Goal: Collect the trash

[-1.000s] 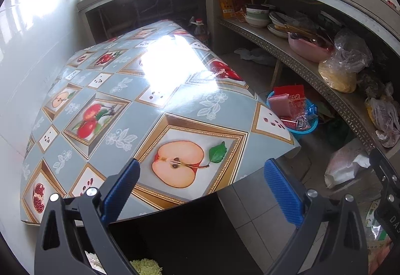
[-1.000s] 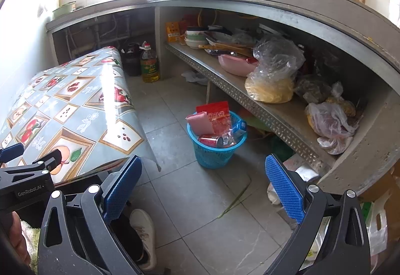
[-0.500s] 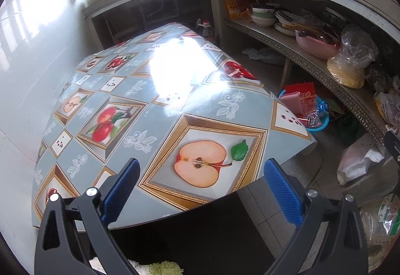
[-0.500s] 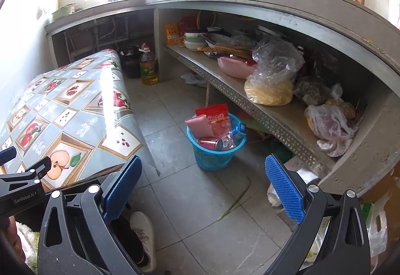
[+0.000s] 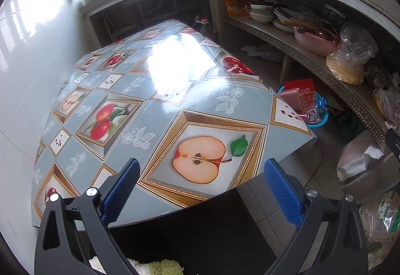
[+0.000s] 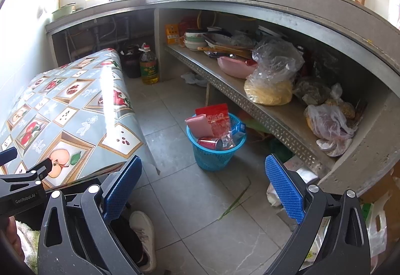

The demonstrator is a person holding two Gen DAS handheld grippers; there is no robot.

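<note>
A blue mesh basket [image 6: 215, 152] stands on the tiled floor beside the table, holding a red packet, a pink pack and a red can; it also shows in the left wrist view [image 5: 317, 122] past the table's right edge. My left gripper [image 5: 201, 190] is open and empty, held above the near edge of the fruit-print tablecloth [image 5: 155, 100]. My right gripper [image 6: 202, 185] is open and empty above the floor, short of the basket. The left gripper's body shows at the left of the right wrist view [image 6: 22, 187].
A concrete counter with a low shelf [image 6: 250, 97] runs along the right, holding bowls, a pink basin [image 6: 235, 66] and plastic bags [image 6: 272, 80]. An oil bottle [image 6: 148, 67] stands on the floor. More bags [image 5: 357, 157] lie under the shelf. My shoe [image 6: 142, 232] is below.
The left gripper has drawn back and risen a little, so more of the table shows. The right gripper has barely moved. Both stay open.
</note>
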